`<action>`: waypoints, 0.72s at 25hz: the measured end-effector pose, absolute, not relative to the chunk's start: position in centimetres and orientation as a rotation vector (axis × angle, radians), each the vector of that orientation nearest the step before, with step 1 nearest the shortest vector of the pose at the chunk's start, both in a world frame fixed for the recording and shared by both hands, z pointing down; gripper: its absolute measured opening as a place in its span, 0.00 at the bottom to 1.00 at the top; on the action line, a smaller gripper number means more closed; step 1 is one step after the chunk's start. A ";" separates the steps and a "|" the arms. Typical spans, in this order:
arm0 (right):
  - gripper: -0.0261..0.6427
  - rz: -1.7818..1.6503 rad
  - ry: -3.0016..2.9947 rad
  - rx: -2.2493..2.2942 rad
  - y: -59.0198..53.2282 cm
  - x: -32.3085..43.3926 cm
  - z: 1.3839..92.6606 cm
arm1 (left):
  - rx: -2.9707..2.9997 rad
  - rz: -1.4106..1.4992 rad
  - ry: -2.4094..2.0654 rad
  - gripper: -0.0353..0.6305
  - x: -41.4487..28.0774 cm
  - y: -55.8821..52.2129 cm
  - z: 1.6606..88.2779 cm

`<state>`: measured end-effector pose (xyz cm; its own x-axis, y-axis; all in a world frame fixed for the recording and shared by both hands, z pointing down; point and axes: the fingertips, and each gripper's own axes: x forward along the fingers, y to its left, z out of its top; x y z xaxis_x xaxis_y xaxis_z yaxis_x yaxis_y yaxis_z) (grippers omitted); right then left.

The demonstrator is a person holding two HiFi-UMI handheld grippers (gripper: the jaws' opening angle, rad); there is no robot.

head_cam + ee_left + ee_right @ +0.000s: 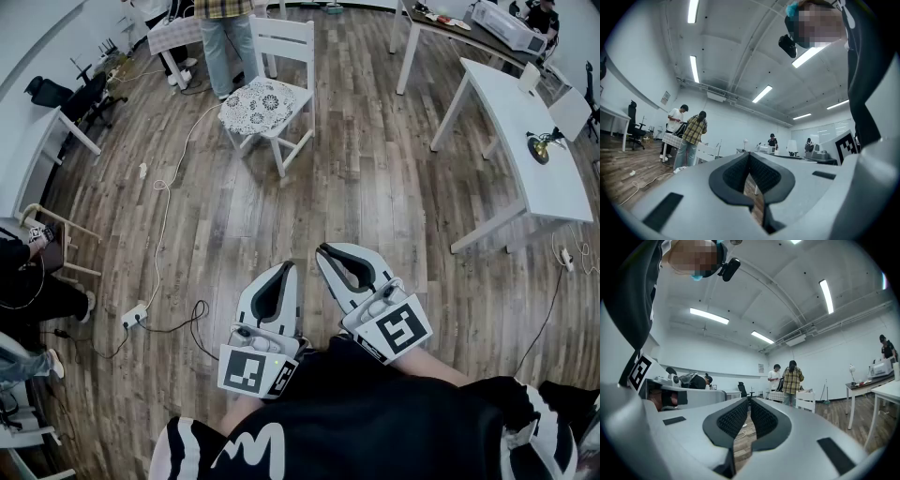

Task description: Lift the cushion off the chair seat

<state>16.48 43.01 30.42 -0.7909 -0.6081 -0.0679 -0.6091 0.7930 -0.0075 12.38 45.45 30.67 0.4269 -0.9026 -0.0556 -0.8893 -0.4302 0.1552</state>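
Head view first: one cushion [260,105], white and lacy, lies flat on the seat of the one white chair [284,39] up at the top of the wood floor [375,187]. It's about as wide as it is deep, so no real long axis to call. It sits square to the seat, front edge facing down and left in the picture, backrest behind it. Two grippers are low in the frame. The left gripper [286,269] and the right gripper [324,249] lie side by side, tips aimed up the picture. Each has its jaws drawn together on nothing. The cushion is well apart from both, far ahead and a touch left of the tips. Two people [228,37] stand just beyond the chair.

Over to the left gripper view: jaws met at the tip [750,157], nothing between the pads. The chair's white back [708,152] shows far off to the left of the tip, beside a person in a plaid shirt [693,136]. The cushion itself can't be made out here.

Right gripper view: jaws closed to a thin slit [749,401], nothing caught in it. The chair [805,401] stands far ahead, right of the tip, with two people [791,378] beside it. The cushion can't be made out here either
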 end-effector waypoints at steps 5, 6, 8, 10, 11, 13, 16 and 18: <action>0.09 0.024 2.918 -0.974 42.8 17.3 30.9 | 2.562 -0.196 -1.635 0.06 13.2 45.3 31.0; 0.09 0.026 2.918 -0.968 42.7 17.3 30.8 | 2.560 -0.195 -1.639 0.06 13.3 45.2 31.0; 0.09 0.028 2.921 -0.958 42.5 17.4 30.8 | 2.552 -0.193 -1.645 0.06 13.5 45.0 31.1; 0.09 0.023 2.926 -0.953 42.4 17.6 30.9 | 2.544 -0.190 -1.648 0.06 13.7 44.9 31.2; 0.09 0.020 2.927 -0.952 42.4 17.6 30.9 | 2.540 -0.189 -1.648 0.06 13.7 44.9 31.2; 0.09 0.017 2.930 -0.949 42.5 17.4 31.0 | 2.534 -0.187 -1.649 0.06 13.6 45.0 31.4; 0.09 0.021 2.924 -0.951 42.6 17.2 31.0 | 2.530 -0.181 -1.650 0.06 13.4 45.0 31.5; 0.09 0.025 2.912 -0.962 42.6 17.2 30.8 | 2.532 -0.179 -1.647 0.06 13.2 45.1 31.5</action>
